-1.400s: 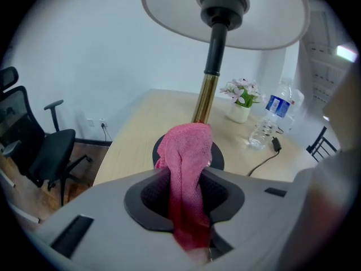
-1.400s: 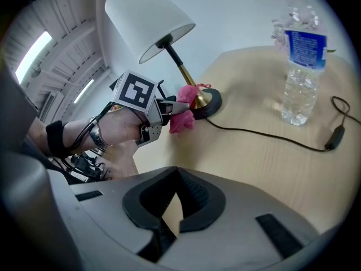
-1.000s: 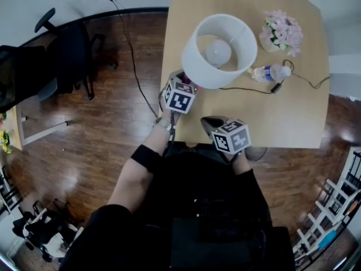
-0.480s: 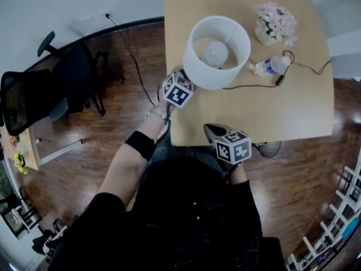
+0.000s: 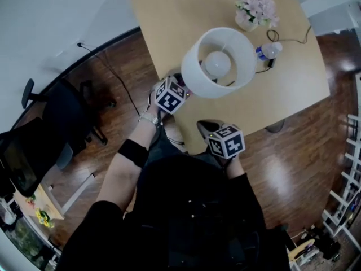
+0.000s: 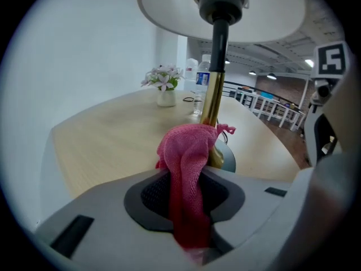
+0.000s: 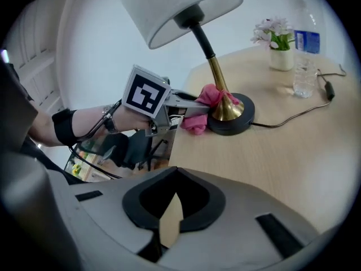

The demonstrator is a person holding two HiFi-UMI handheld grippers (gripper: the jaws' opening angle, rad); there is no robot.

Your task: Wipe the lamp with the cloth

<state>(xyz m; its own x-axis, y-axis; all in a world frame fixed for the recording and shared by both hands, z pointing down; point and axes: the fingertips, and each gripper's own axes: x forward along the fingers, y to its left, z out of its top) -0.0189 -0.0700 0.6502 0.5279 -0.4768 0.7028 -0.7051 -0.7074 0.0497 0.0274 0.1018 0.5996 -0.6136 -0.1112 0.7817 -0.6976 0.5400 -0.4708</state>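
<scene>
Against the lamp (image 7: 230,119), low on its brass stem (image 6: 212,97), sits the pink cloth (image 6: 189,145), the left gripper (image 6: 187,192) clamped on it. The right gripper (image 7: 172,199) hangs off the lamp's near side, jaws together, empty.

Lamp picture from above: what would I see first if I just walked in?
The big white lamp near the front edge of the wooden table, its bulb showing from above. Next, the bright pink cloth pinched in the left gripper, pressed against the lamp's brass stem just above the base.
</scene>
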